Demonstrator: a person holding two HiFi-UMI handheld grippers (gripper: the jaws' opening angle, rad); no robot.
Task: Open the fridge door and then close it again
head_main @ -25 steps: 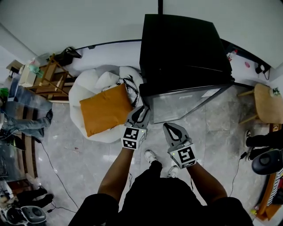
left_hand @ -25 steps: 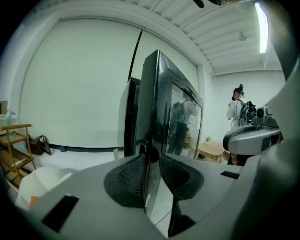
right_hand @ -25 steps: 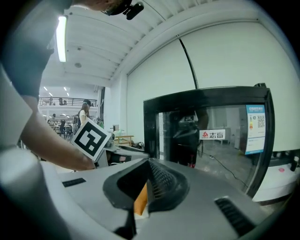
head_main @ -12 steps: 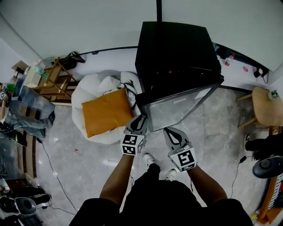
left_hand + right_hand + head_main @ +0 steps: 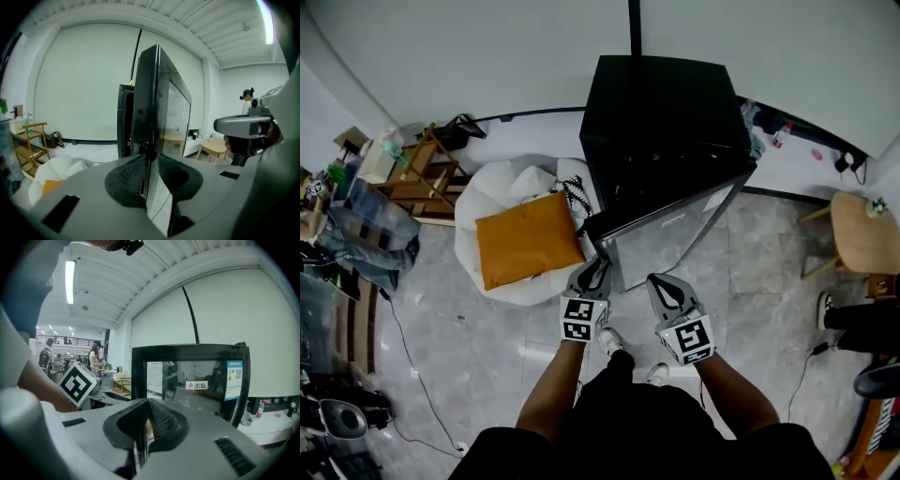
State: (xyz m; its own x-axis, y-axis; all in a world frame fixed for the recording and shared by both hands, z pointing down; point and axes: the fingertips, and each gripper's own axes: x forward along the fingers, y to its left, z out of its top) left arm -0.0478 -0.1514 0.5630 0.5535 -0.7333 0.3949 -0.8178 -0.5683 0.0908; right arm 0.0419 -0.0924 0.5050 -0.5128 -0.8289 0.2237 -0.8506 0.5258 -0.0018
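Note:
A black fridge (image 5: 661, 122) stands against the far wall, its glass-fronted door (image 5: 675, 230) swung partly open toward me. My left gripper (image 5: 598, 267) is at the door's free edge. In the left gripper view that edge (image 5: 151, 117) runs upright between the jaws of the left gripper (image 5: 151, 173); the jaws are closing and both pads lie against it. My right gripper (image 5: 661, 284) hovers just right of the left one, in front of the door and apart from it. In the right gripper view the right gripper (image 5: 146, 420) is shut and empty, facing the door glass (image 5: 192, 378).
A white beanbag (image 5: 502, 192) with an orange cushion (image 5: 525, 239) sits left of the fridge, close to the left gripper. Farther left are a wooden shelf (image 5: 417, 173) and a seated person (image 5: 366, 234). A round wooden table (image 5: 862, 230) stands at the right. Cables trail on the floor.
The door has swung further open toward me, with the left gripper drawing back along with its edge. The right gripper has drawn back beside it, still shut.

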